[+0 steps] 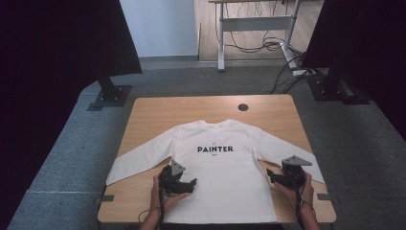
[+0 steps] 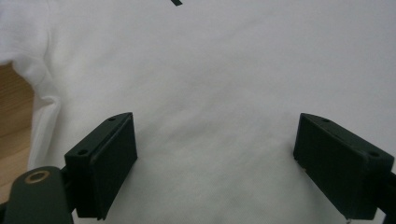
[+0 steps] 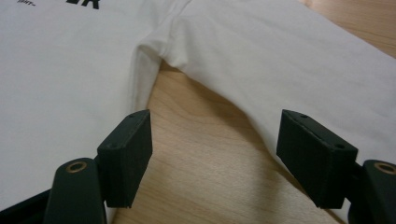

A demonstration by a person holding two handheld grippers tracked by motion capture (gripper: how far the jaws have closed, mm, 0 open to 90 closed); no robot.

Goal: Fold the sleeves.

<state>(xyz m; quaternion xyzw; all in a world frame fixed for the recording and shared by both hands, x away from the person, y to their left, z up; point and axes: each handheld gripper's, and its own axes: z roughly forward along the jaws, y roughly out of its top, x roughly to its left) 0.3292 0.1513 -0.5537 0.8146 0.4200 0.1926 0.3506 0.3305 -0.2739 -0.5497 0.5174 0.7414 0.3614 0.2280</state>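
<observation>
A white long-sleeved shirt (image 1: 218,167) printed PAINTER lies flat, front up, on the wooden table (image 1: 201,108), sleeves spread out to both sides. My left gripper (image 1: 190,183) hovers open over the shirt's lower left body; in the left gripper view (image 2: 215,158) its jaws stand wide apart above plain white cloth (image 2: 210,70). My right gripper (image 1: 271,176) is open at the shirt's right side, below the right sleeve. In the right gripper view (image 3: 215,154) bare wood (image 3: 196,154) lies between the jaws, with the shirt's body (image 3: 60,84) left and the sleeve (image 3: 289,60) right.
A round black grommet (image 1: 243,107) sits in the table near its far edge. Dark monitor backs on stands (image 1: 110,91) rise at the far left and far right. A desk frame with cables (image 1: 258,38) stands on the grey carpet beyond.
</observation>
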